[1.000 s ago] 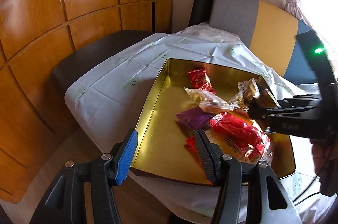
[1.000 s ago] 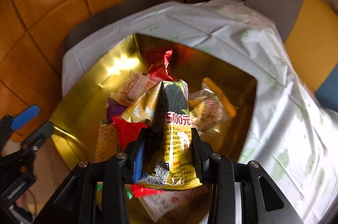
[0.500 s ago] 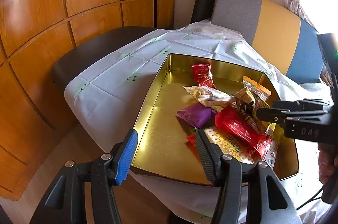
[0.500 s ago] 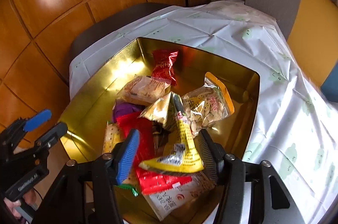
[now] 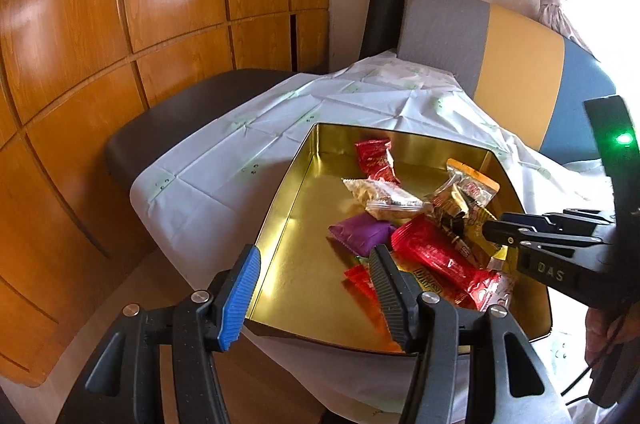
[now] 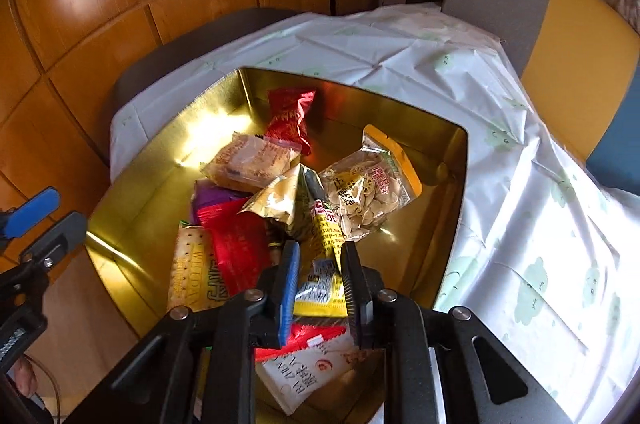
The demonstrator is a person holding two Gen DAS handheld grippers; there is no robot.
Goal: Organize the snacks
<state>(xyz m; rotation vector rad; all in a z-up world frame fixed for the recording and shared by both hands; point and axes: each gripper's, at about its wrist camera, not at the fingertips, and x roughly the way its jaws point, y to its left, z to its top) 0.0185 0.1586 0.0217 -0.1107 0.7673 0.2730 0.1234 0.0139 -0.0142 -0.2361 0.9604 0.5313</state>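
Covering the table, a pale printed cloth [image 6: 460, 72] carries a gold tin [image 6: 452, 160] in which the snacks lie heaped: a seed bag [image 6: 368, 192], a red packet [image 6: 290, 114] by the far wall, a purple one [image 5: 360, 232]. The right gripper [image 6: 318, 264] is closing on a yellow sachet [image 6: 326, 248], apparently pinching it already. The left gripper [image 5: 316, 284] hangs wide and empty over the tin's near edge.

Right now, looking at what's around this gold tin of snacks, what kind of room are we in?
Probably a home living or dining corner. A white patterned tablecloth covers the table under the gold metal tin, a grey, yellow and blue upholstered seat back stands behind it, and glossy orange wooden cabinet panels line the wall.
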